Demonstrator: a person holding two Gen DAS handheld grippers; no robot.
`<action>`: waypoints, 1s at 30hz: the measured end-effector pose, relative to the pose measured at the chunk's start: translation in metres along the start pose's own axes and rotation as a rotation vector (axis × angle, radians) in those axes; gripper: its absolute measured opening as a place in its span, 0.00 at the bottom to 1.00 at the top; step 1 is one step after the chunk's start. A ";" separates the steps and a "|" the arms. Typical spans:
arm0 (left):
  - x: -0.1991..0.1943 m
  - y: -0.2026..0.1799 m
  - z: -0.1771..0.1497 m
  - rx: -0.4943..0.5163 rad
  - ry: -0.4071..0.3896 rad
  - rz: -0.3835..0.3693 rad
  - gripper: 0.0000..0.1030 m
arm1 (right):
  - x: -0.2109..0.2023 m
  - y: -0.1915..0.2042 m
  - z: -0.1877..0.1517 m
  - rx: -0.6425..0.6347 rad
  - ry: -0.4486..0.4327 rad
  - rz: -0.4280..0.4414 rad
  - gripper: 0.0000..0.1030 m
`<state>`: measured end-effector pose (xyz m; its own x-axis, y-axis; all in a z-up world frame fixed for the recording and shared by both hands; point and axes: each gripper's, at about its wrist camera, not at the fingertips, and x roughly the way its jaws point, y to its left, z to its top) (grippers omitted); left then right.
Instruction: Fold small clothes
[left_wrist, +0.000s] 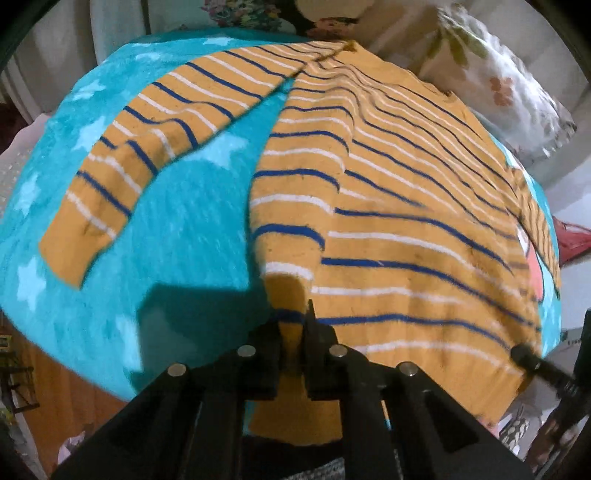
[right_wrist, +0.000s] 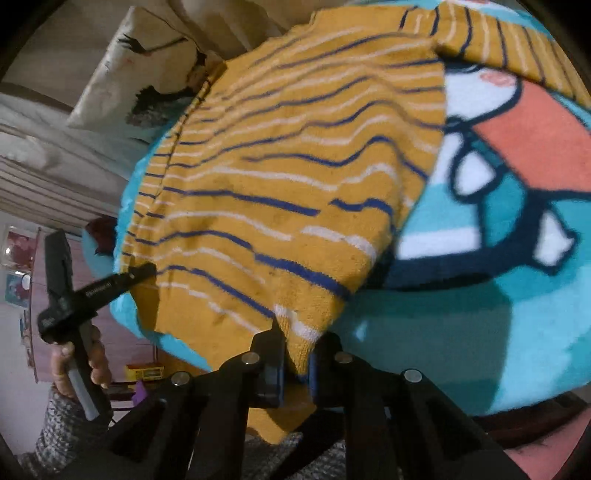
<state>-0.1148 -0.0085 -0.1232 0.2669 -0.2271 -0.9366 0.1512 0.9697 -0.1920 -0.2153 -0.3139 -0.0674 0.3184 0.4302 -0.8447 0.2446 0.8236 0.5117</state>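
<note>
A mustard-yellow sweater (left_wrist: 388, 236) with blue and white stripes is lying spread across the frame's centre, one sleeve (left_wrist: 147, 147) stretching toward the left.

Sweater (left_wrist: 388, 229) lies spread on blanket (left_wrist: 177, 229), one sleeve (left_wrist: 147, 155) angled out to its left in the left wrist view. Pillow (left_wrist: 491, 85) sits behind it, beyond the blanket's far edge. Both grippers, left (left_wrist: 293, 332) and right (right_wrist: 297, 350), sit at the near hem, one at each corner.

We see striped sweater (left_wrist: 388, 236) hem cut off behind left gripper (left_wrist: 293, 343) body. Far sleeve (right_wrist: 517, 44) clipped by frame edge. Blanket (right_wrist: 461, 325) print blurred; we cannot read figure.
</note>
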 end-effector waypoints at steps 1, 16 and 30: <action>-0.004 -0.006 -0.009 -0.003 0.002 -0.008 0.08 | -0.009 -0.005 -0.001 0.000 0.002 0.001 0.10; -0.032 -0.026 -0.056 0.010 -0.006 -0.048 0.16 | -0.075 -0.055 -0.028 -0.031 -0.009 -0.108 0.19; -0.060 0.028 0.045 -0.078 -0.257 0.123 0.63 | -0.052 0.020 0.084 -0.164 -0.204 -0.201 0.45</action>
<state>-0.0837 0.0286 -0.0593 0.5128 -0.1136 -0.8509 0.0318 0.9930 -0.1134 -0.1498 -0.3508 0.0000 0.4597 0.1839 -0.8688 0.1760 0.9401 0.2921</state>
